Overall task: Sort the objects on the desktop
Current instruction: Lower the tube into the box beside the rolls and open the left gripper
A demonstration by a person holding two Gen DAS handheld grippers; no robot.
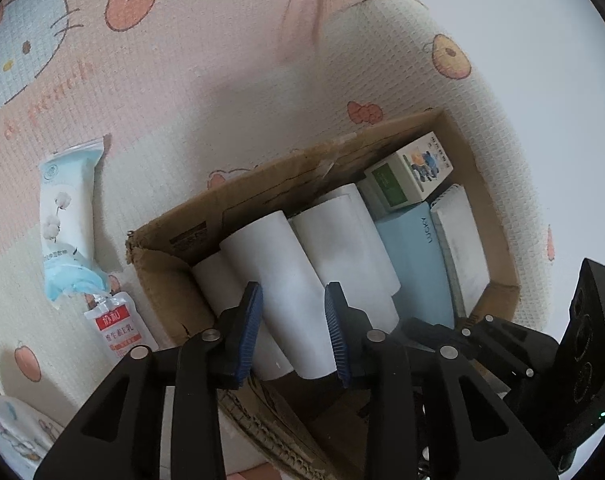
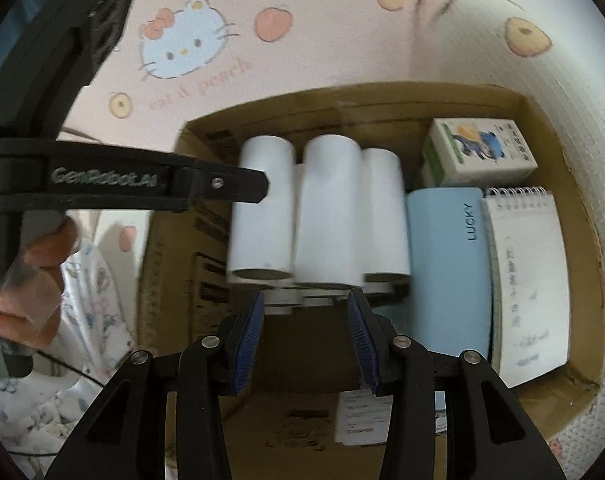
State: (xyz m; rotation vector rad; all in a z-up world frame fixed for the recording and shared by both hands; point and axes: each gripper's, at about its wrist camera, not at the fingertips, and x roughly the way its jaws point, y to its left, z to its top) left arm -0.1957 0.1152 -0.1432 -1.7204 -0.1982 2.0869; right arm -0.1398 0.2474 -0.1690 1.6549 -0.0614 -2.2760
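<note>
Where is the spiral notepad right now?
In the right wrist view the spiral notepad lies in the cardboard box at its right wall, beside the light blue case.

Pink cartoon-print blanket (image 1: 222,80), cardboard box (image 1: 262,184) resting on it, blue-white wipes packet (image 1: 66,216) and small pouch (image 1: 118,332) lying beside the box

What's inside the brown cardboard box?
The cardboard box holds white paper rolls, a blue LUCKY book, a spiral notepad and a small carton. More rolls lie underneath, mostly covered.
</note>
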